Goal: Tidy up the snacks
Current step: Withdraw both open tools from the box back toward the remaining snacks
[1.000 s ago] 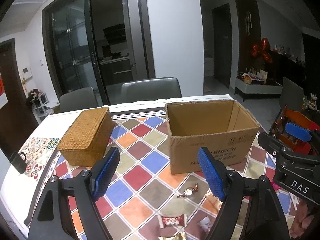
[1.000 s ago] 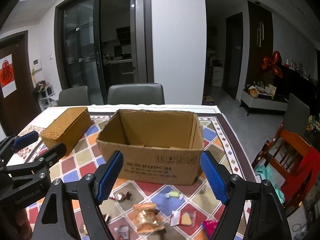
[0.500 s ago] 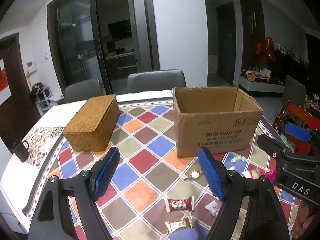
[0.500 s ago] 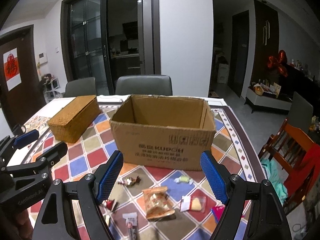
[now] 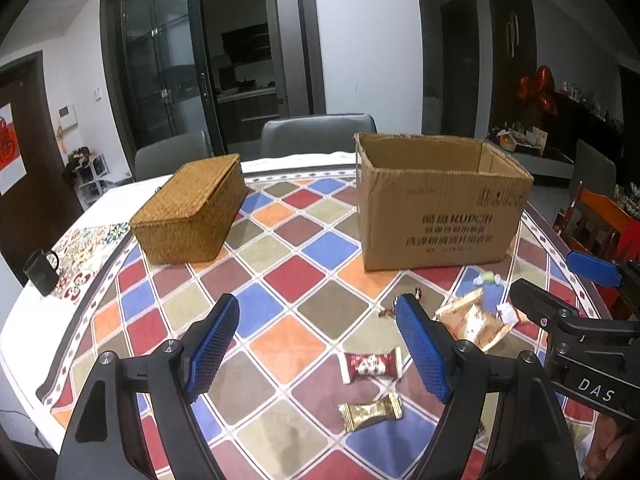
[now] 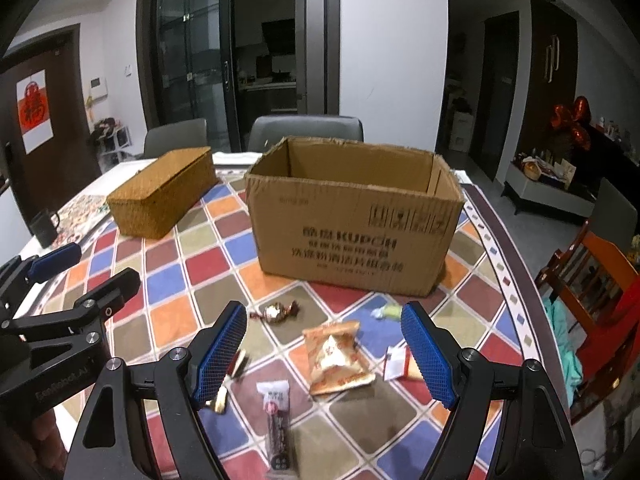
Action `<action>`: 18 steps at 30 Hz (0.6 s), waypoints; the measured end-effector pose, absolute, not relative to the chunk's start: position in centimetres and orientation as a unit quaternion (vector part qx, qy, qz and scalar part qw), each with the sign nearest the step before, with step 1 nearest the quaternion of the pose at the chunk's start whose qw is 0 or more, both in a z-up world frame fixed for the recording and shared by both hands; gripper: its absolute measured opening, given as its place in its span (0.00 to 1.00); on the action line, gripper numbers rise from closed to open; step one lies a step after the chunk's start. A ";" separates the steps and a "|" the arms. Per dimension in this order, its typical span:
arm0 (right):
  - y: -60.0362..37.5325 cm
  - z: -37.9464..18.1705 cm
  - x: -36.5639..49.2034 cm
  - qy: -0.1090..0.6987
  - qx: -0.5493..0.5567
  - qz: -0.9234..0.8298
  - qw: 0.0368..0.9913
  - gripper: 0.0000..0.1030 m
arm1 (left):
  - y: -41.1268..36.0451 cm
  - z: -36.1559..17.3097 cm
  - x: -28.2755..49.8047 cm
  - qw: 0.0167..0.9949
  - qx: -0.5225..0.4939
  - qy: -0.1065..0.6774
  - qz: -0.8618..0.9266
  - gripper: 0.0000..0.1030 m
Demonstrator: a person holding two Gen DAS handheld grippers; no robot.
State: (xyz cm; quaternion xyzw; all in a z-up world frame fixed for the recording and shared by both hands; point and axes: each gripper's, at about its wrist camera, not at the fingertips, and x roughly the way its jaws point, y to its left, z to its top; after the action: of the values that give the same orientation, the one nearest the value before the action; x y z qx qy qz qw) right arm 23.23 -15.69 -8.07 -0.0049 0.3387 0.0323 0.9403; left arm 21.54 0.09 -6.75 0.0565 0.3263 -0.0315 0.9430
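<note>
Snacks lie loose on the table (image 5: 280, 344), which has a cloth of coloured squares, near its front edge. From the left wrist view, the left gripper (image 5: 316, 348) is spread wide, with nothing between its blue pads (image 5: 210, 346). Under it and a bit to the right lies a red and white candy (image 5: 372, 365). A gold candy (image 5: 370, 411) lies just in front of that one. An orange snack bag (image 5: 476, 322) lies further right, partly behind the right pad. A small green candy (image 5: 486, 278) sits close to the cardboard box (image 5: 440, 220). The box is open on top and stands toward the back right of the table. A woven basket (image 5: 190, 208) with its lid on stands at the back left, well apart from the box. A black mug (image 5: 40, 272) is by the left edge.

From the right wrist view, the right gripper (image 6: 326, 354) is spread wide too, and holds nothing. The orange snack bag (image 6: 338, 356) lies on the table between its pads. A long dark snack bar (image 6: 278, 420) lies in front of the bag. A shiny wrapped candy (image 6: 276, 312) lies nearer the cardboard box (image 6: 352, 220). The green candy (image 6: 386, 312) is just in front of the box. A white and orange packet (image 6: 400, 364) is partly hidden behind the right pad. The woven basket (image 6: 164, 196) is at the back left.
</note>
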 end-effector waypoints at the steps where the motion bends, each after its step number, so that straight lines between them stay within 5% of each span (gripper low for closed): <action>1: -15.6 -8.3 23.2 0.341 -0.005 0.032 0.940 0.78 | 0.2 -7.0 21.4 0.943 0.057 0.327 -0.031 0.78; 18: -14.8 -12.5 21.0 0.378 -0.023 0.045 0.924 0.78 | 0.4 -11.8 19.1 0.930 0.051 0.361 -0.044 0.78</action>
State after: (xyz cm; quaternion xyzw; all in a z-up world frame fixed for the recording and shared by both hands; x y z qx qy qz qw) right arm 20.97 -14.76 -12.53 -0.0232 0.3781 0.0453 0.9244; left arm 19.07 0.37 -11.83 0.0514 0.3609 -0.0445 0.9301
